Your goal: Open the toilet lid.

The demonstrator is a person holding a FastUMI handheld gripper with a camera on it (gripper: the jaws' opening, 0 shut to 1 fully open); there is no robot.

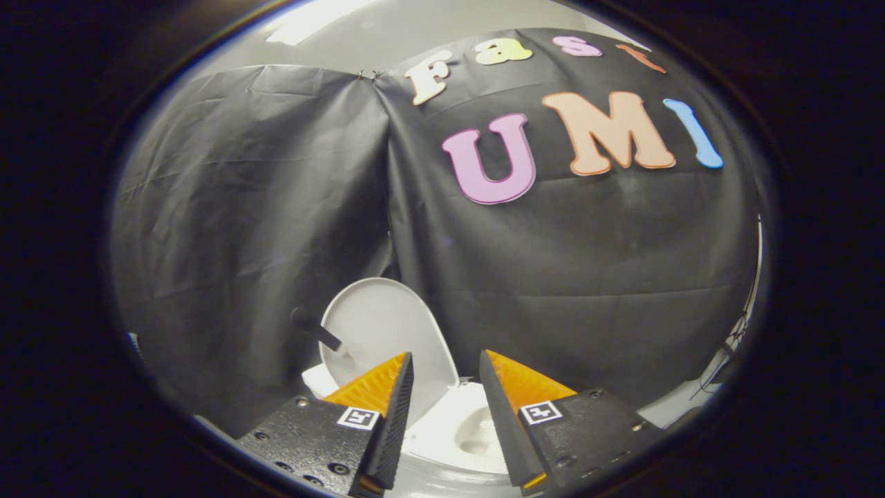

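One toilet lid (387, 332) raised upright, tool (446, 360) fingers apart, empty

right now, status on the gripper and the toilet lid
Gripper open, nothing between its fingers. Toilet lid raised, standing upright just beyond the fingers, bowl open below. Dark handle sticks out by the lid; nothing blocking.

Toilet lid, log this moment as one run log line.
toilet lid: raised, upright | bowl: exposed | gripper: open, holding nothing, lid beyond fingers
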